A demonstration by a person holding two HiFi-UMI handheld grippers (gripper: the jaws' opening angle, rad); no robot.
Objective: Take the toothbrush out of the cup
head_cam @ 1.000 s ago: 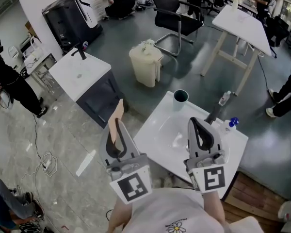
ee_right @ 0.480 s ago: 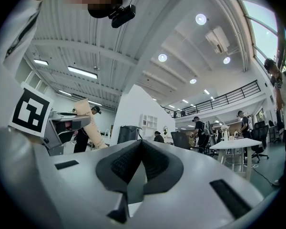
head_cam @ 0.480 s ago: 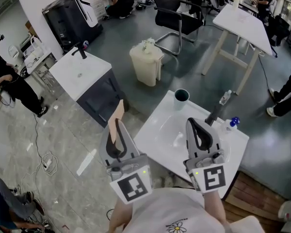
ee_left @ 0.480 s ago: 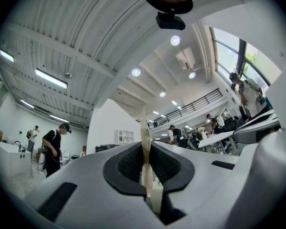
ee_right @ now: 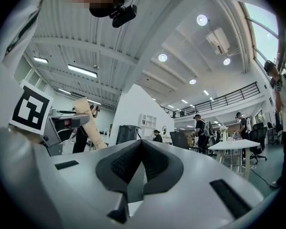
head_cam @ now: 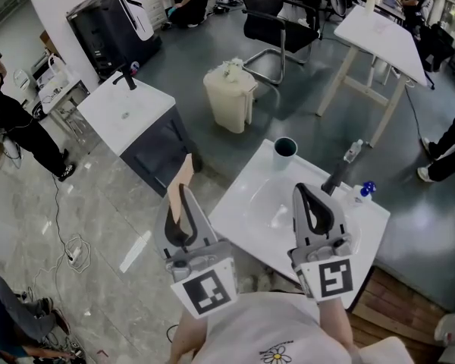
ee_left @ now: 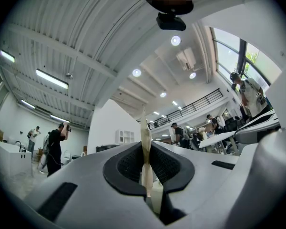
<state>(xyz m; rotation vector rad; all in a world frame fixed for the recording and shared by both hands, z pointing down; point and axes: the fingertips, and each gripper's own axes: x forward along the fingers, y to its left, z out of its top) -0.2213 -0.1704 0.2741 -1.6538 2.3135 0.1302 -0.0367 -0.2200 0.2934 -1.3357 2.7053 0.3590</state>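
pale cup (head_cam: 283, 155) at countertop (head_cam: 239, 199) edge

— Inside of the cup (head_cam: 283, 149)?
— Dark from above; contents not to be told.
— Lower end of the tan strip (head_cam: 184, 171)?
— Buried between the left gripper's (head_cam: 183, 196) jaws; print too small to read.
— Foot of the black tap (head_cam: 336, 174)?
— Covered by the right gripper (head_cam: 303, 192).
— Small bottle (head_cam: 352, 152) on the counter (head_cam: 243, 203)?
— Too small for its label.
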